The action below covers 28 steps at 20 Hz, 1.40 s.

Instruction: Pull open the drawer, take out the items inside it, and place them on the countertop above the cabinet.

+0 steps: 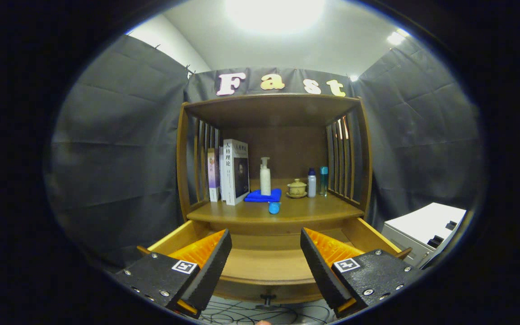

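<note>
Hovering spread-fingered, gripper (265, 253) faces open drawer (266, 264); books (235, 171), bottles (265, 177) beyond.

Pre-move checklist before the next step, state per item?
1. Drawer pulled open: ok.
2. Tongs open, holding nothing: ok.
3. Drawer emptied: cannot tell; the floor that shows between the fingers is bare, the corners sit behind them.
4. Small blue item on the countertop, near its front edge: ok.
5. Bare countertop for another item, right of the blue item: ok.
</note>
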{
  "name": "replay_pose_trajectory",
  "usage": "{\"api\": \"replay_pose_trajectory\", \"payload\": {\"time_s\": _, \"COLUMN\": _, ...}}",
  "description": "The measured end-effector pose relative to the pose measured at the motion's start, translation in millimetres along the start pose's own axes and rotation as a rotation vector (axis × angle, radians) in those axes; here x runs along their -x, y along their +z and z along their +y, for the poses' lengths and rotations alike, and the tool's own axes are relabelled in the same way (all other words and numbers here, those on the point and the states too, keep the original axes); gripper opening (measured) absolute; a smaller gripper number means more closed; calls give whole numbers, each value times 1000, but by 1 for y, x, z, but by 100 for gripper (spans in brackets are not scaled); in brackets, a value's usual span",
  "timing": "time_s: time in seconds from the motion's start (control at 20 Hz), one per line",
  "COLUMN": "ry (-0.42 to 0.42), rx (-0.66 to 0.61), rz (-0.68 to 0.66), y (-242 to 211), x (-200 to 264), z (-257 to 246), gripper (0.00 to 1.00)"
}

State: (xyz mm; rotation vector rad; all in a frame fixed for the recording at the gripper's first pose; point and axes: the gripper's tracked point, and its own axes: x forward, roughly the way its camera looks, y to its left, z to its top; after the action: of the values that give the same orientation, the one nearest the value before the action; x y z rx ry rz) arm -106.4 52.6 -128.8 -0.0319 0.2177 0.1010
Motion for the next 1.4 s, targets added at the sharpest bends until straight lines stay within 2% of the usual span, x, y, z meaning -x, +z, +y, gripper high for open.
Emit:
{"api": "replay_pose_trajectory", "payload": {"time_s": 0.2, "ry": 4, "rx": -23, "rz": 20, "y": -23, "x": 16, "z": 2, "gripper": 94}}
{"api": "replay_pose_trajectory", "payload": {"time_s": 0.55, "ry": 26, "rx": 16, "rz": 89, "y": -66, "x": 25, "z": 19, "gripper": 94}}
{"api": "replay_pose_trajectory", "payload": {"time_s": 1.15, "ry": -100, "rx": 60, "rz": 174, "y": -114, "x": 0, "z": 1, "gripper": 95}}
{"api": "replay_pose_trajectory", "payload": {"time_s": 1.4, "ry": -99, "rx": 8, "rz": 166, "y": -118, "x": -3, "z": 6, "gripper": 93}}
